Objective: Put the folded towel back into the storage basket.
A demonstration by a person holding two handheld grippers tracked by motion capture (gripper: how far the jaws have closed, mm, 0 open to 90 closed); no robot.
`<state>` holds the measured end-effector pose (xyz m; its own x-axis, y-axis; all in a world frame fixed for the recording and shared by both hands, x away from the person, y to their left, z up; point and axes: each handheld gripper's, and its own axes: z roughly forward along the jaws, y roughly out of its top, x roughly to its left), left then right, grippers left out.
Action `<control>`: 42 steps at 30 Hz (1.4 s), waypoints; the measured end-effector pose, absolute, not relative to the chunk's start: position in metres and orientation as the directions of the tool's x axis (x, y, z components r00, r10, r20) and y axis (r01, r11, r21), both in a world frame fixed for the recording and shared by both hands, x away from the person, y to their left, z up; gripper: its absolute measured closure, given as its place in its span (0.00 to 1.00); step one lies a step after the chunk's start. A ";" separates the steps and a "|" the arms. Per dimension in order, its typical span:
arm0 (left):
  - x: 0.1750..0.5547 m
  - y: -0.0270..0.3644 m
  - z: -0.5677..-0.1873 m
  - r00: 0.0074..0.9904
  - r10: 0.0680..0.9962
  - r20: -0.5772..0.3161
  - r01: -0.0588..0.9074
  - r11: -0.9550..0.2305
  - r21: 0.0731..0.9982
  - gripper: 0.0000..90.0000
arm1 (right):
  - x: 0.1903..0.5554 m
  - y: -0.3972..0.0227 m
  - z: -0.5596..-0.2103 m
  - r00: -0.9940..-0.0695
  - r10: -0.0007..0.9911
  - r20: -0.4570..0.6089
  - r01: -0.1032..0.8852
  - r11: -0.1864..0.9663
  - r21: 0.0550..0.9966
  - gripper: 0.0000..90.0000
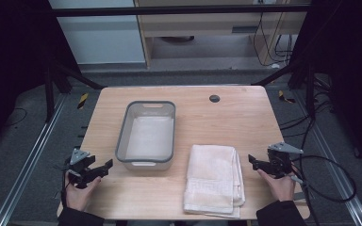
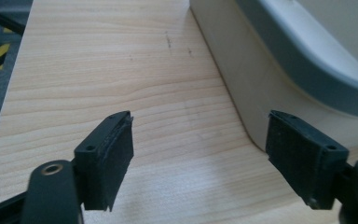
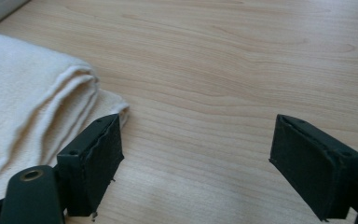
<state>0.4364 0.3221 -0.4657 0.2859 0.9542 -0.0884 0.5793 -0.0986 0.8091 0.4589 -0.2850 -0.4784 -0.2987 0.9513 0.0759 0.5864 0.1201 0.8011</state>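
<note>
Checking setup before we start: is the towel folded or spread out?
Folded. The towel lies as a compact rectangle, its stacked layers showing along one edge in the right gripper view.

Pale wooden desk [image 1: 245, 122], with a dark round grommet [image 1: 214, 98] near the far edge. Around it, grey floor [image 1: 23, 141]; a yellow-and-black tape strip [image 1: 82, 100] off each far corner. Metal rails [image 1: 28, 160] along both sides. At the back, a white panel [image 1: 99, 33] beside a light cabinet [image 1: 207, 28]; loose cables [image 1: 294, 123] to the right.

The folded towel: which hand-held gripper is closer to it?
The right hand-held gripper. It sits just off the folded towel's right edge, jaws open, not touching. The left hand-held gripper is farther, beyond the tub's near left corner.
</note>
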 end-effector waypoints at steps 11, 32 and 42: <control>0.425 0.313 -0.453 0.313 0.943 -0.110 0.558 -0.089 0.825 0.35 | 0.454 -0.282 -0.470 -0.323 0.944 0.059 0.569 0.144 0.810 0.22; 0.415 0.289 -0.438 0.377 0.920 -0.106 0.505 -0.108 0.856 0.36 | 0.449 -0.277 -0.452 -0.345 0.936 0.071 0.529 0.132 0.838 0.24; 0.414 0.281 -0.429 0.403 0.907 -0.121 0.496 -0.105 0.862 0.35 | 0.450 -0.276 -0.442 -0.358 0.930 0.081 0.520 0.126 0.844 0.26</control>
<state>0.4144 0.2815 -0.4293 0.4035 0.9069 -0.1214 0.4960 -0.1053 0.8619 0.4500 -0.2757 -0.4421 -0.3577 0.9303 0.0813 0.5205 0.1263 0.8445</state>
